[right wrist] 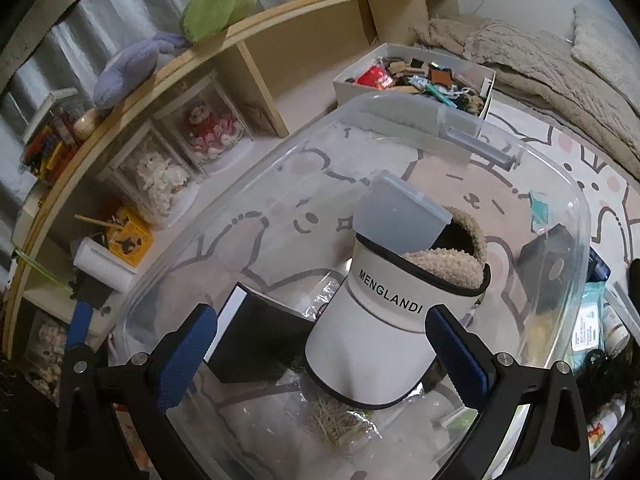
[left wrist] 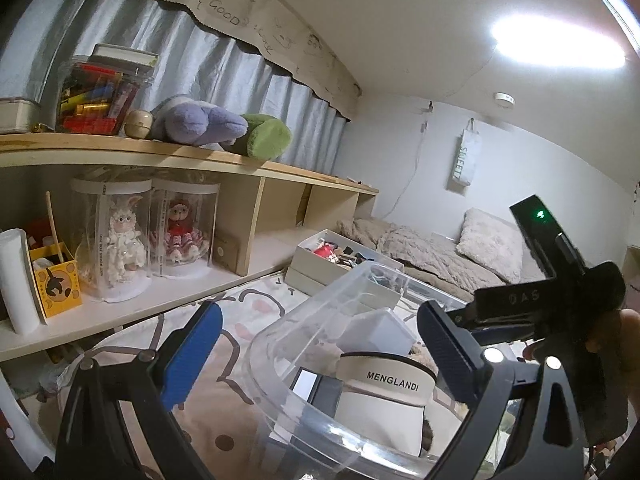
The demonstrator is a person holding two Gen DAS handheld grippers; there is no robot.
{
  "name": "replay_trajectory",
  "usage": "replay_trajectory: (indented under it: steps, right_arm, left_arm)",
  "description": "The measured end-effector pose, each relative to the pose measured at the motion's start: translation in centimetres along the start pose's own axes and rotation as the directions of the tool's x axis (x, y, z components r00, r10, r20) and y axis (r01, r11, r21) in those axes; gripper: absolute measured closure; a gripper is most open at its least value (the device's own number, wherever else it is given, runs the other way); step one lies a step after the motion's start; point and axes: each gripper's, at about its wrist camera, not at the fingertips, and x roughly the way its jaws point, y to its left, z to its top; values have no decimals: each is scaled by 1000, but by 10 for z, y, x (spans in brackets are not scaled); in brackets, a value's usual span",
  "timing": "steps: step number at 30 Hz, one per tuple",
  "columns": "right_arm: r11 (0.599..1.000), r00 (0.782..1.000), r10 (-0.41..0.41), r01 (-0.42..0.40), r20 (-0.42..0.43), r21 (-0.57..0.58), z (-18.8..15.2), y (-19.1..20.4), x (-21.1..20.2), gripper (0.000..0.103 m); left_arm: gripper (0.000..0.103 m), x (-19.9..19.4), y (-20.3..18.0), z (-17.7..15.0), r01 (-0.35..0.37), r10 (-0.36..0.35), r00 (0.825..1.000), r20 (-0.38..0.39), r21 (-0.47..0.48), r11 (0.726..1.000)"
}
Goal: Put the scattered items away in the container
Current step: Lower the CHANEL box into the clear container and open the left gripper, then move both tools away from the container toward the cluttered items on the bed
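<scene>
So closest in, the right gripper [right wrist: 322, 354] has its jaws spread wide with nothing between them, hanging just over the near rim of the clear plastic container [right wrist: 576, 216]. Left gripper [left wrist: 320, 344] is the same deal: wide open, empty, parked at the bin's near-left corner, and in its view the right gripper's body shows at about 3 o'clock.

Inside the bin: a white visor cap [right wrist: 372, 344] with black trim and "MENGLANDI" printed on the band sits dead center, brim pointing toward 6 o'clock. A fuzzy beige slipper [right wrist: 452, 264] is tucked inside the cap's band, and a frosted grey lidded box [right wrist: 400, 216] leans on the cap's far edge at 12 o'clock. A black-and-white box [right wrist: 256, 336] lies just beside the cap at 9 o'clock, a clear bag of something stringy [right wrist: 340, 420] at 6 o'clock, and a dark object I can't identify near the wall at 3 o'clock.

The far-left half of the bin floor is bare, so there's open room from 10 to 12 o'clock. Rim is rounded with a handle lip at the far end.

Outside the wall at 3 o'clock there's a pack of wipes [right wrist: 588, 320] and some bottles. Beyond the bin at 12 o'clock, a white box of clutter [right wrist: 420, 76] sits on the cartoon rug [right wrist: 560, 148], and a wooden shelf [right wrist: 280, 12] runs along 9 to 12.
</scene>
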Motion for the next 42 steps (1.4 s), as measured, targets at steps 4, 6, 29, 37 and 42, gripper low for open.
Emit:
replay_trajectory:
  steps: [4, 6, 29, 37, 42]
  right_arm:
    - [1000, 999, 27, -26, 42, -16, -6, 1, -16, 0]
    - [999, 998, 28, -27, 60, -28, -9, 3, -22, 0]
    - [996, 948, 50, -26, 313, -81, -74, -23, -101, 0]
    - [991, 902, 3, 56, 431, -125, -95, -27, -131, 0]
    - [990, 873, -18, 84, 487, -115, -107, -32, -146, 0]
  left_arm:
    - [4, 2, -2, -1, -1, 2, 1000, -15, 4, 1000]
    - [4, 3, -3, -1, -5, 5, 1000, -20, 8, 1000]
    - [0, -6, -27, -2, 6, -2, 999, -51, 79, 997]
    - [0, -8, -44, -6, -17, 27, 997, -67, 142, 990]
    - [0, -12, -49, -4, 2, 5, 998, -57, 129, 992]
